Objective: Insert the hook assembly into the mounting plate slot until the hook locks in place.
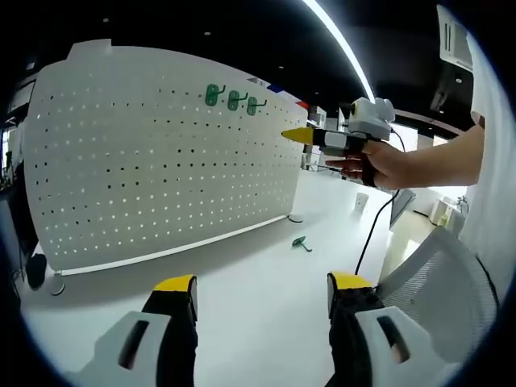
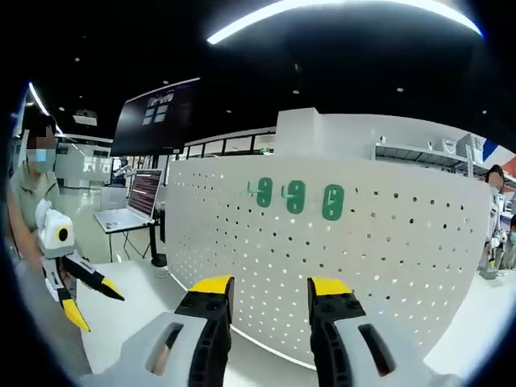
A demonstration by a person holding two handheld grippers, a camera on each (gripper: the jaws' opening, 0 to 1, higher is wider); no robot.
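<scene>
Left gripper view first: the left gripper [image 1: 262, 294] hangs over the white tabletop [image 1: 242, 274] with its yellow-tipped jaws spread wide and nothing between them. The mounting plate is a big white pegboard [image 1: 153, 153], standing upright and slightly curved, matte, covered in a regular grid of small round holes. Three green hooks [image 1: 232, 99] already sit in a row near its top right. One more green hook [image 1: 301, 242] lies loose on the table, just in front of the board's right end, small and glossy, looks like plastic. On the right, a hand [image 1: 379, 165] holds the right gripper [image 1: 300, 136] up near the board's edge; whether its yellow jaws are apart or together, I can't tell from this angle.

Right gripper view: the right gripper [image 2: 270, 290] points at the pegboard [image 2: 387, 242] from close in, jaws spread and empty. The three mounted hooks [image 2: 294, 196] show as oval green base plates pressed against the board. Far left, the left gripper [image 2: 89, 298] shows with its jaws parted. A laptop [image 2: 137, 201] sits on a desk behind.

My read: this is the gap between hooks, nothing picked up yet. The next move calls for going down to the loose hook on the table, pinching it, then lining its pegs up with free holes.
</scene>
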